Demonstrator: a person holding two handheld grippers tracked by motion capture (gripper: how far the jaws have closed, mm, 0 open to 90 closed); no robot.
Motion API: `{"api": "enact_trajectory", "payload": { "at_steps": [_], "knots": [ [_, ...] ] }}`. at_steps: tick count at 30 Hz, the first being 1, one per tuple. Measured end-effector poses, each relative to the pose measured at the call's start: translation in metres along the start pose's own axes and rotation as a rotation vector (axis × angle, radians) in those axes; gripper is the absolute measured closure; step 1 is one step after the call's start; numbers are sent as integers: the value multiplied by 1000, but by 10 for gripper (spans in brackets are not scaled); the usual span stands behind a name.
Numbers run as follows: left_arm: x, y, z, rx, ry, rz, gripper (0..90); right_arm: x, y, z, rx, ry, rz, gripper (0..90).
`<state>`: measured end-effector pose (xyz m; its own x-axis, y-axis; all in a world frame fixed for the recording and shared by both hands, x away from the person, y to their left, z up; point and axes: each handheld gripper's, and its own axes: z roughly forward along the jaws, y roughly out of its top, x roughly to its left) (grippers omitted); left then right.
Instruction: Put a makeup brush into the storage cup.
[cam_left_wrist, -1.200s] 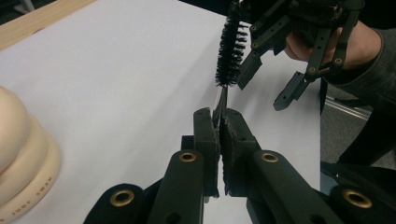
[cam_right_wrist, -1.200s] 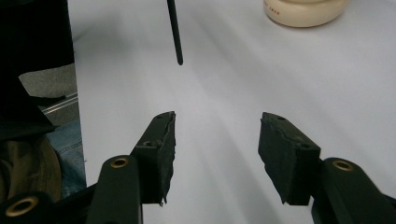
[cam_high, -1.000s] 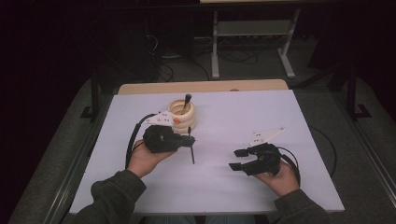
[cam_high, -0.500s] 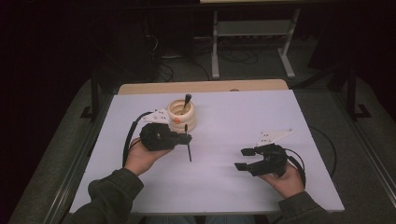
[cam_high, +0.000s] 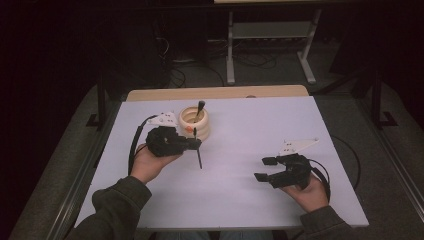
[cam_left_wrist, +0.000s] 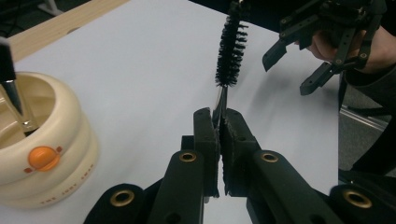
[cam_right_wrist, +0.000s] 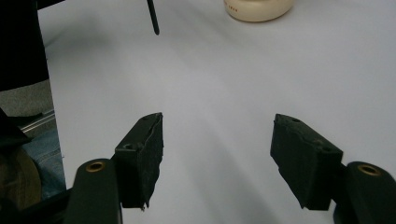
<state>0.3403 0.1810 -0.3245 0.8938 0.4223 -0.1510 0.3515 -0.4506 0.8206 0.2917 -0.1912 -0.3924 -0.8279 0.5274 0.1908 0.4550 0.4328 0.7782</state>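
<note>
Black grippers (cam_high: 170, 141) with brass-ringed screw holes, grey three-cornered plates, black cables; dark olive sleeves (cam_high: 112, 210).

Your left gripper (cam_high: 192, 145) sits clamped tight, palm under it, forearm coming in from bottom left. Your right gripper (cam_high: 265, 169) rests low at right, jaws apart and just been opening, nothing between them.

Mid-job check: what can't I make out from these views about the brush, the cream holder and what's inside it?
- Brush: left gripper view, the top edge cuts off its tip; the handle is hidden between the left gripper's shut jaws.
- Cream holder: left edge crops it; the lettering is too small to read.
- Dark tool in the holder: high view, too small to identify; its lower end is hidden by the rim.
</note>
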Motion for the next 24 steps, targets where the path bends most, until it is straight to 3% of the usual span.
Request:
{"api": "enact_trajectory", "payload": {
  "at_steps": [14, 24],
  "knots": [
    [13, 9, -7, -8, 35, -11, 860, -3, -2, -2, -3, -12, 5, 327],
    [19, 15, -12, -23, 51, -9, 860, -6, -5, -4, -10, -52, 12, 309]
  ]
}}
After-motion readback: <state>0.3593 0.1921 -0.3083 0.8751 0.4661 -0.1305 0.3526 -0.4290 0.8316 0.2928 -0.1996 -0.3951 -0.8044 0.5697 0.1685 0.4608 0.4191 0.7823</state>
